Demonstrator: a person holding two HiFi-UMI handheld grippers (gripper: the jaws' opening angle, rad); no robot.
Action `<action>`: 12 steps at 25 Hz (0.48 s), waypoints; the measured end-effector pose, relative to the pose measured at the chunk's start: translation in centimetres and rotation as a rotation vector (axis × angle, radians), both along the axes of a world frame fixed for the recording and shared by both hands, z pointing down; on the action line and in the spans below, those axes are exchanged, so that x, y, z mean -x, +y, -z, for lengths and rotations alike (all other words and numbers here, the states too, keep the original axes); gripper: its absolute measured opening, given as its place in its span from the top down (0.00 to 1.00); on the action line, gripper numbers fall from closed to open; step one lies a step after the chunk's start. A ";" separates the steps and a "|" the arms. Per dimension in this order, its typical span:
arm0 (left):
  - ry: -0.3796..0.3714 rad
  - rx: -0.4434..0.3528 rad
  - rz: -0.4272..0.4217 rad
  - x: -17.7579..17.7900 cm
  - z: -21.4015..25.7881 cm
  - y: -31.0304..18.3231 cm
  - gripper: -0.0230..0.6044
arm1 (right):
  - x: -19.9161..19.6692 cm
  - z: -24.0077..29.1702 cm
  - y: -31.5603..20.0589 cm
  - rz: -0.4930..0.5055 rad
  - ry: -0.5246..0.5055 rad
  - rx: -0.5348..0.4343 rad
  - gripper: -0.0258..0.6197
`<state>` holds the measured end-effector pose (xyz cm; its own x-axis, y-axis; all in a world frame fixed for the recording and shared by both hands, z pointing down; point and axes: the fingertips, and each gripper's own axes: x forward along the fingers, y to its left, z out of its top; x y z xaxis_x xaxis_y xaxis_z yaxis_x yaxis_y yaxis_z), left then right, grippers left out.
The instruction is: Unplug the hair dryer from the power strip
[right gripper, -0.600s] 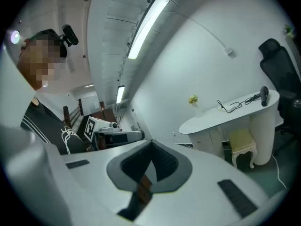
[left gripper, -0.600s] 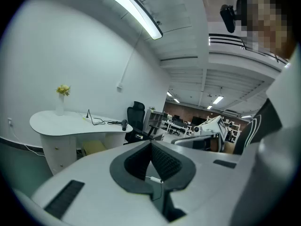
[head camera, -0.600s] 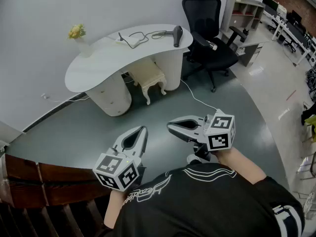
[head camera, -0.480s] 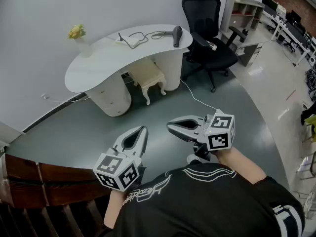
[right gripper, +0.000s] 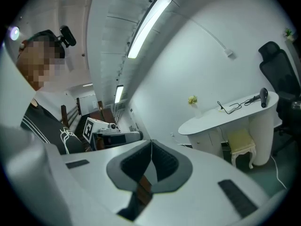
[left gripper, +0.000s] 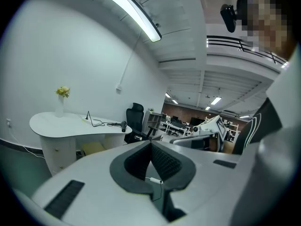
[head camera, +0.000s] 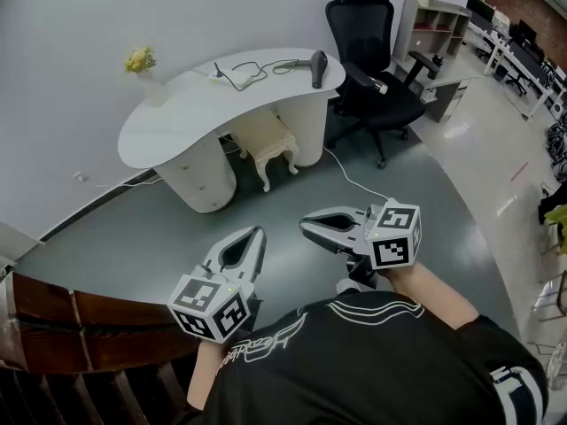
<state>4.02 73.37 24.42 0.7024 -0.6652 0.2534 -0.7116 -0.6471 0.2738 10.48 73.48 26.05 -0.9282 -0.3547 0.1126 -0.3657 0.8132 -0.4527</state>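
White curved table (head camera: 168,127) stands against the wall. Yellow flowers (head camera: 135,57) in a pale vase (head camera: 147,83) at its left end. Cream stool (head camera: 266,137) tucked under the table. Black office chair (head camera: 370,60) just beside its right end; open shelf unit (head camera: 436,20) beyond. Grey floor (head camera: 124,237). Dark wooden railing (head camera: 80,321) lower left.

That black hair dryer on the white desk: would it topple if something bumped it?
Probably: the hair dryer seems to stand upright near the desk edge, so a nudge may tip it. Its thin cord looks floppy and might drag along.
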 end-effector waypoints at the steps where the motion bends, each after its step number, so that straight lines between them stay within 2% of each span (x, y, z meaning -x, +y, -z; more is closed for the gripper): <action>1: 0.003 -0.001 0.001 0.2 0.1 0.1 0.96 | 0.2 0.1 0.1 0.001 0.000 0.001 0.96; 12: 0.025 0.005 0.021 1.8 -0.4 -0.7 0.96 | 1.3 -0.3 -0.5 0.014 0.015 0.013 0.96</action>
<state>2.26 72.71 24.77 0.6942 -0.6788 0.2395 -0.7181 -0.6303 0.2952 9.22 72.97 26.35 -0.9312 -0.3402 0.1307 -0.3611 0.8124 -0.4578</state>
